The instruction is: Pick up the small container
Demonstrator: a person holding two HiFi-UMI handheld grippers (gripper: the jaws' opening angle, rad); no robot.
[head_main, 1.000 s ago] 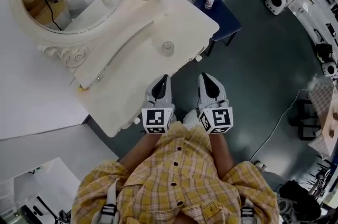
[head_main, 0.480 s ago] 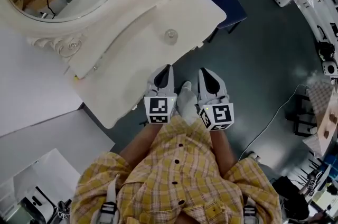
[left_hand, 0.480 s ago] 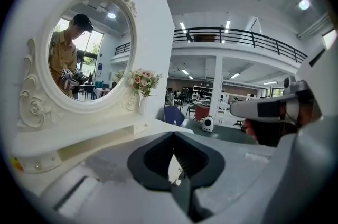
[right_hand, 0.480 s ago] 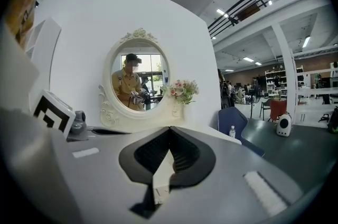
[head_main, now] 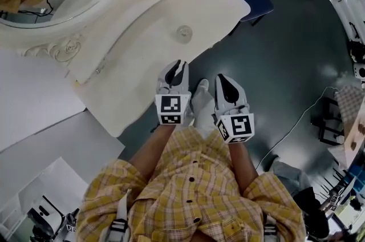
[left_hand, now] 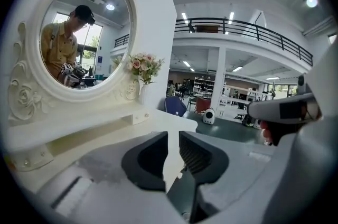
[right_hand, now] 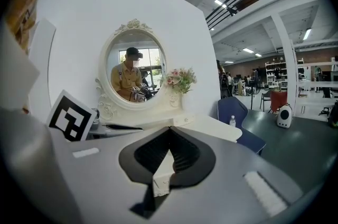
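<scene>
Small container (head_main: pixel 183 33) sits on the table (head_main: pixel 142 75), near its front edge. Left gripper (head_main: pixel 179 66) is just off that edge, jaws just cracking open, empty. Right gripper (head_main: pixel 223 80) is closed, empty. Risk: gap too narrow, so the tips shove the container off the table

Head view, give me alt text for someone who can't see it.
A person in a yellow plaid shirt holds two hand-held grippers over a dark floor, toward a small clear container on a white dressing table. The left hand-held gripper has just been opening its jaws, nothing between them; the right hand-held gripper is shut.
</scene>
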